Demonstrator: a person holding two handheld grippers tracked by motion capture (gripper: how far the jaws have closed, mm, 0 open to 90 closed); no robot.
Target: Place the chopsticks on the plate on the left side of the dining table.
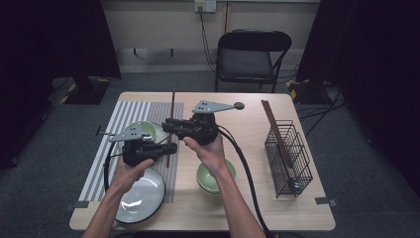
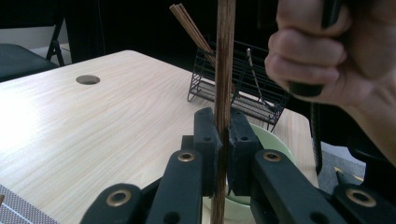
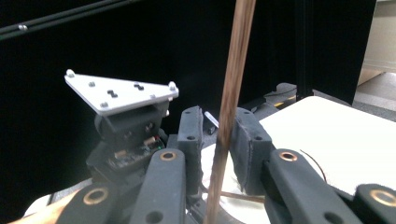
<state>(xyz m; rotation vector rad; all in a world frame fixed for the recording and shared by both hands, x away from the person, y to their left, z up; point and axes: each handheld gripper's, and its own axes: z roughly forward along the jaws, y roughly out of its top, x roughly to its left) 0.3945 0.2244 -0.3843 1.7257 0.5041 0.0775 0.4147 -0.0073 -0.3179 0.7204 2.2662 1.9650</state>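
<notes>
The left gripper (image 2: 223, 140) is clamped on a wooden chopstick (image 2: 224, 70), which stands upright between its fingers (image 2: 205, 135). The right gripper (image 3: 219, 135) brackets the same stick higher up, with a gap showing at 1 finger (image 3: 247, 140), so its grip looks unfinished. If the left lets go early, the stick could slip down toward the bowl (image 2: 273, 142) below the fingers. Pulling with both clamped could bend or snap it.

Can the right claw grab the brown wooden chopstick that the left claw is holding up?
Probably yes. The brown wooden chopstick already stands between the right claw's jaws, with a small gap on one side, so nothing blocks it. The left claw clamps it lower down, holding it steady.
</notes>
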